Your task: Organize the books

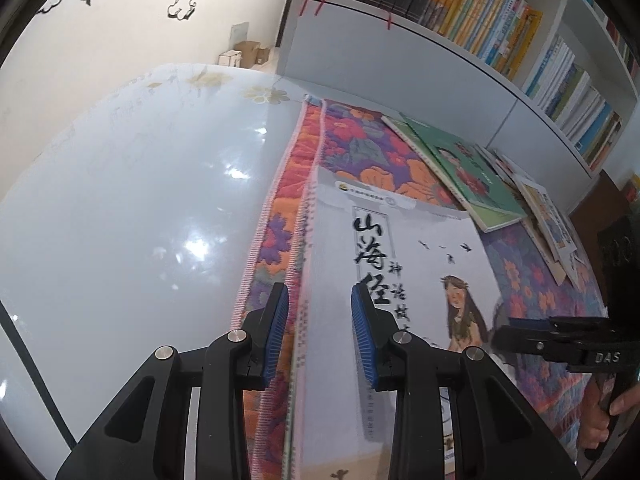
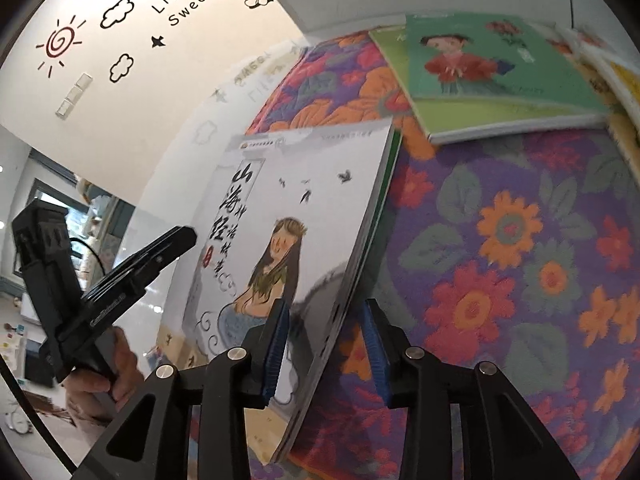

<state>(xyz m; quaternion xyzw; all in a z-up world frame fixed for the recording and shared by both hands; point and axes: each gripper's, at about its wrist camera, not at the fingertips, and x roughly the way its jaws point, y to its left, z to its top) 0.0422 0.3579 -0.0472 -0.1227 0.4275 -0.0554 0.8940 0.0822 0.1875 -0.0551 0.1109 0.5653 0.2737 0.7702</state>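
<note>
1. While the white book (image 1: 400, 280) lies face up on the flowered cloth (image 2: 500, 240), its left edge sits between the left gripper (image 1: 320, 328) pads, which do not visibly press it.
2. The right gripper (image 2: 326, 340) straddles the right edge, jaws apart, gripping nothing.
3. Best, I judge, to close both evenly on the edges before lifting, keeping the cover flat.
4. Farther off lie the green book (image 2: 500, 64) and the bookshelf (image 1: 500, 60).
</note>
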